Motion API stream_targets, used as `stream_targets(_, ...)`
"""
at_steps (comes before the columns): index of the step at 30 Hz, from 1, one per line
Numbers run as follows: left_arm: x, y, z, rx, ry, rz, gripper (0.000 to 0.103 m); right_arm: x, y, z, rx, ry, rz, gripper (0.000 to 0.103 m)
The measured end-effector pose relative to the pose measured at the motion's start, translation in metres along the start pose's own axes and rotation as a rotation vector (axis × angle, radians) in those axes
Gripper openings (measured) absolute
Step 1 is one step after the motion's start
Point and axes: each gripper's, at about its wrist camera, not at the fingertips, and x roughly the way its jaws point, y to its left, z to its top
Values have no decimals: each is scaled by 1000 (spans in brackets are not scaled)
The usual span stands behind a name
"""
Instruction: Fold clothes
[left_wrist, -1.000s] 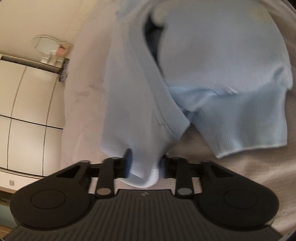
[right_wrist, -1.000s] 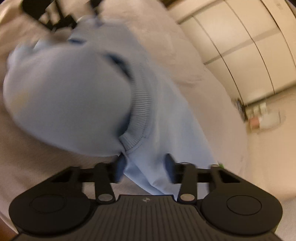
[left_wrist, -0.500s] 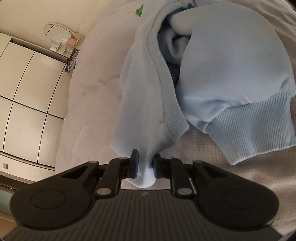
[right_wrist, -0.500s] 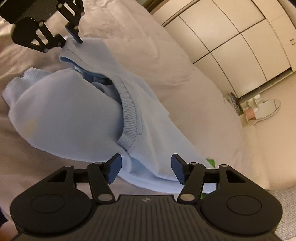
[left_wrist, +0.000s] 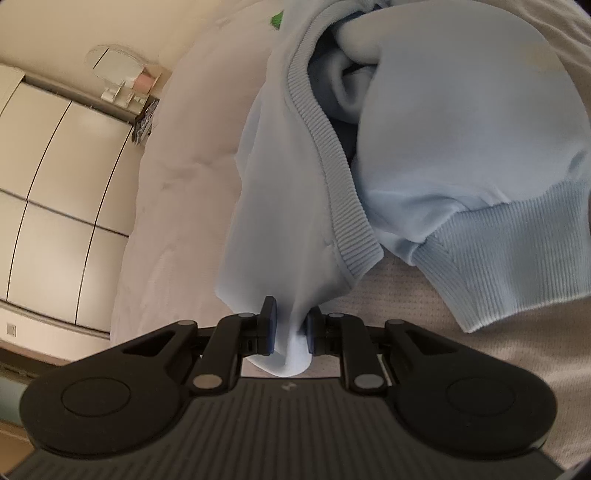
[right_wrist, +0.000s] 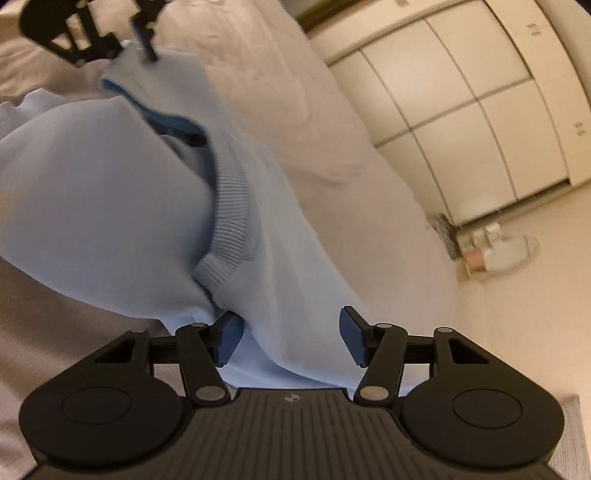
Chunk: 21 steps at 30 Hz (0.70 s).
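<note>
Sweatshirt (left_wrist: 461, 140) corner could've slipped free, honestly: left gripper (left_wrist: 289, 329) was easing its jaws apart with the cloth still pinched between the pads, while right gripper (right_wrist: 287, 340) stood released, fabric loose between its fingers. Farther out, it lay bunched on the bed (left_wrist: 177, 206), pale blue, ribbed cuff (left_wrist: 506, 258) flopped out, collar gaping.

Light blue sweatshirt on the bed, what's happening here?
A person is folding a light blue ribbed-cuff sweatshirt on a beige bed cover. The left hand-held gripper pinches a fold of its fabric, jaws opening. The right hand-held gripper is open, with fabric lying loose between its fingers. The sweatshirt lies bunched, not folded flat.
</note>
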Motion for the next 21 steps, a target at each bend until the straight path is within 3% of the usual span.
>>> stream_targets(1,2,0,0,-5,12,3,19,6,4,-2,-24,9,-10,56)
stream_targets(3,5,0,1,-11,34,11,21,16,5,-5,-32,46,16,36)
stream_targets(4,7,0,1,-14,45,15,20,17,-3,-4,0,50,36,10)
stream_targets(5,5,4,3,-35,47,16,9,18,-11,-3,32,55,56,0)
stream_targets(6,2,11,5,-64,46,16,5,16,-21,-1,70,43,61,0)
stream_targets(12,-30,77,21,-282,29,96,4,1,-97,19,246,-13,-32,0)
stream_targets(17,-54,169,35,-534,10,233,5,-16,-177,62,341,-138,-148,0)
stream_targets(21,-86,238,52,-646,-39,381,5,-46,-245,100,424,-289,-256,0)
